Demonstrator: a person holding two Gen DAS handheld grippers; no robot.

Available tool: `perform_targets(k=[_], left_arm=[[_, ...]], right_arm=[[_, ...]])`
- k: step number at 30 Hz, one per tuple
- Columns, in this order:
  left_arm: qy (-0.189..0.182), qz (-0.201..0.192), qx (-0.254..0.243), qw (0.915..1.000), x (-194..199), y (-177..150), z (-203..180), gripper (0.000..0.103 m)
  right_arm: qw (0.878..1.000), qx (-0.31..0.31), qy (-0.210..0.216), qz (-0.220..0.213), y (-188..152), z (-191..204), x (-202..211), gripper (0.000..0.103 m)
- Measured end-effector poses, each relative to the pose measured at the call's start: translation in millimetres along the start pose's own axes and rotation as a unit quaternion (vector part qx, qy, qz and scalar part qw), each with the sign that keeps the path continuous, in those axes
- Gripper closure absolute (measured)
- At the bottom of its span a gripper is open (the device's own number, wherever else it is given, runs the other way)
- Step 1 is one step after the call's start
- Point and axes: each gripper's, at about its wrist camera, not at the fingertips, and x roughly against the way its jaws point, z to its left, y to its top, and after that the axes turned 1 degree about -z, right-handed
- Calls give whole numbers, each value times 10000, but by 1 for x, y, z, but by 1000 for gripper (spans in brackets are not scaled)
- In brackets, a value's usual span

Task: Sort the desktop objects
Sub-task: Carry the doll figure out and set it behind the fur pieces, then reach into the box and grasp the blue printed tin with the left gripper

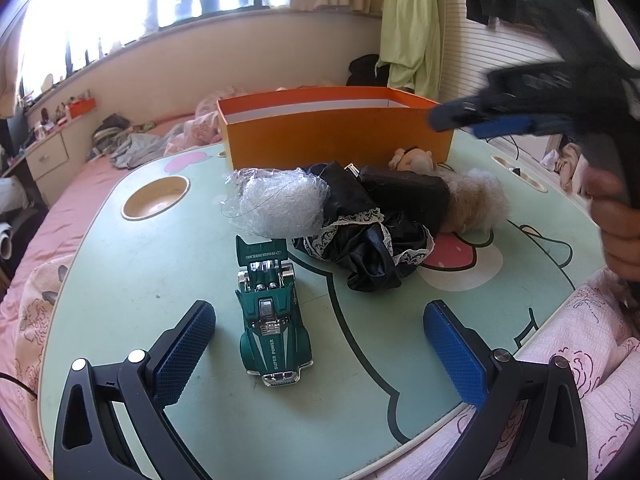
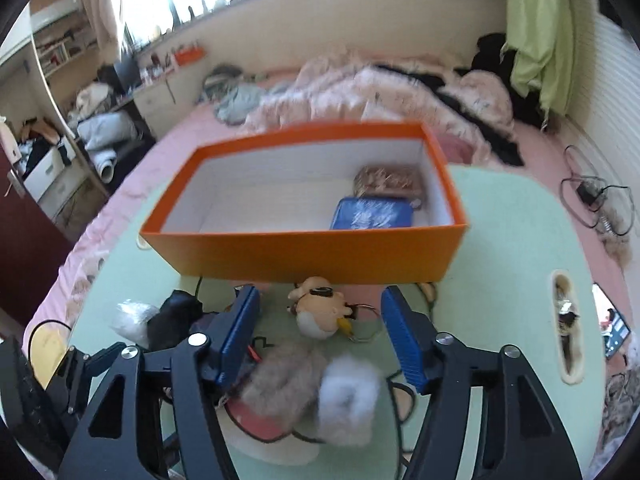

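Green table (image 1: 160, 272) — both claws apart, left claw (image 1: 320, 356) around car (image 1: 272, 320), right claw (image 2: 320, 336) blurred, empty.

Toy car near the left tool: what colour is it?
Dark green toy car with silver trim and white lettering; clearest in the left wrist view.

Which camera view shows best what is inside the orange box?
The right wrist view. It looks down into the orange box and shows a blue pouch and a brownish item behind it. The left wrist view shows only the box's front wall and a strip of white lining; the contents are hidden.
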Motion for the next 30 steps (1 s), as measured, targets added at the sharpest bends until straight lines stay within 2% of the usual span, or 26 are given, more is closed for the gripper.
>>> perform_targets(k=[4,8,12,13,14,15,17,30], left_arm=[[-1,0,-1,10000,0,0,0,0],[-2,0,-2,10000,0,0,0,0],[-2,5,-5,10000,0,0,0,0],[2,-5,-9,10000,1,0,0,0],[2,-6,-9,10000,1,0,0,0],[3,-6,-12,10000,1,0,0,0],[3,-7,-18,10000,2,0,0,0],[-67,-66,85,9999,7,3,4,0]], right_arm=[[9993,270,-249,-106,-26,2,22,33],[9964,678,-508,9,-61,6,29,32],[9945,782,-636,293,-83,6,20,31],[9943,743,-631,424,-85,3,15,27],[9955,611,-540,476,-85,-2,12,18],[9960,513,-523,510,-85,-6,10,14],[9956,425,-583,593,-82,-11,3,0],[9960,455,-548,542,-85,-11,-1,0]])
